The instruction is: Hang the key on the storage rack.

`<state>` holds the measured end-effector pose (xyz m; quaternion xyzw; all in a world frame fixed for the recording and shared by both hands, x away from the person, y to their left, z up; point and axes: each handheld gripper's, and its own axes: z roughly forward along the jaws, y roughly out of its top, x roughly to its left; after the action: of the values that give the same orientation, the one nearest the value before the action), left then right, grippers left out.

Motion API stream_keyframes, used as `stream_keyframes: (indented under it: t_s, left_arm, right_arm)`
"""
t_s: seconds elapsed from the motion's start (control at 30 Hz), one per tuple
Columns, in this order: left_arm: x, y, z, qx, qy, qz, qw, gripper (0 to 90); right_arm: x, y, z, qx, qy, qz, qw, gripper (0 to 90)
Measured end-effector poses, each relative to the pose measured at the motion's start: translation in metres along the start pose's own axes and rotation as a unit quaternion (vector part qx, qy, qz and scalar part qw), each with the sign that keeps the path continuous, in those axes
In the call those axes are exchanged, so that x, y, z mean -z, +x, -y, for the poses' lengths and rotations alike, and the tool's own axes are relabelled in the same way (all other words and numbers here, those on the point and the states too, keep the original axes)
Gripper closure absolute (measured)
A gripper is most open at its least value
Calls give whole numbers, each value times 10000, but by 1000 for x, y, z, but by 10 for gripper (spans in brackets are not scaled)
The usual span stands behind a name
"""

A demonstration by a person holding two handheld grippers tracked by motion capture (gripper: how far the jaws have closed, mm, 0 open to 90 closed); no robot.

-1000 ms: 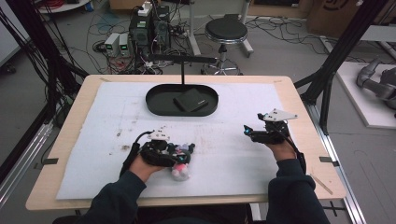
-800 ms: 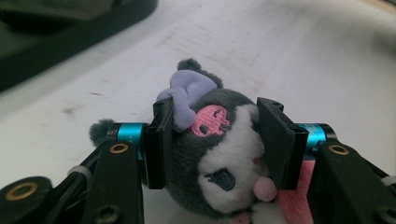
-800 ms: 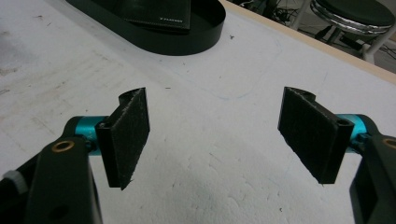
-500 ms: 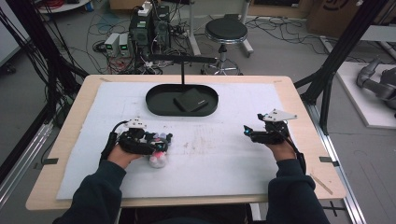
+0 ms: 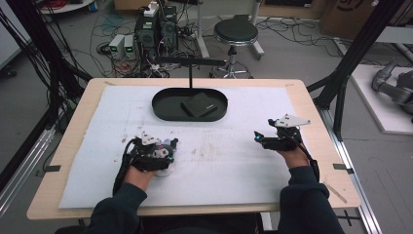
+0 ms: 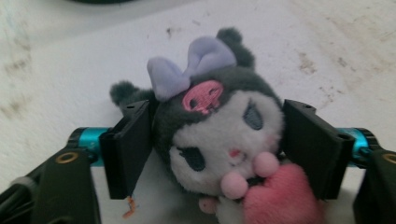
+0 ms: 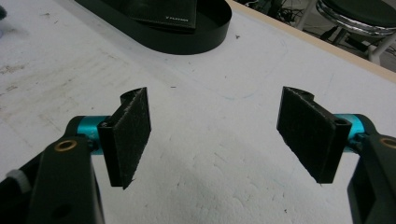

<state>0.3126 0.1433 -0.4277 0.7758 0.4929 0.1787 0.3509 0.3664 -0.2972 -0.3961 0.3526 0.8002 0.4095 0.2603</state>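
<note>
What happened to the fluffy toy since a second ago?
The left gripper carried the plush toy toward the table's left, and its jaws have just been opening around it, letting go. The right gripper, the black tray and the wallet stayed put.

a black oval tray [image 5: 163,108] sits at the far middle of the white mat [image 5: 234,170] — a black wallet [image 5: 198,104] lies flat inside it. beyond the table [image 5: 321,122] stands a round black stool [image 5: 235,32] — cables and electronics boxes [image 5: 156,29] on the floor.
</note>
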Motion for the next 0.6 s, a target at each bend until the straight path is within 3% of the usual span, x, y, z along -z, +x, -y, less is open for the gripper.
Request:
stream_keyframes:
  t_s: [0.07,0.13,0.17,0.27,0.33,0.47,0.6]
  left_arm:
    - [-2,4,1,114,40,133,9998,199]
    - [-4,8,1,211,120,393,9989,209]
    - [-5,10,0,247,147,513,9983,232]
    - [-3,19,-4,110,168,858,9961,352]
    - [2,25,-8,72,78,932,9956,365]
    - [17,41,-26,82,-330,1118,9931,369]
    - [29,54,-53,17,-363,1173,9924,369]
  right_arm:
    - [0,-1,0,-23,-7,-13,10000,265]
    - [0,-1,0,-35,11,-19,10000,265]
    - [0,-1,1,-35,13,-17,10000,265]
    - [-1,-1,1,-15,25,-23,10000,265]
    - [-1,-1,1,-27,13,-18,10000,265]
    - [0,-3,1,-121,-56,-18,9999,265]
    - [1,-4,1,-179,-81,-26,9998,265]
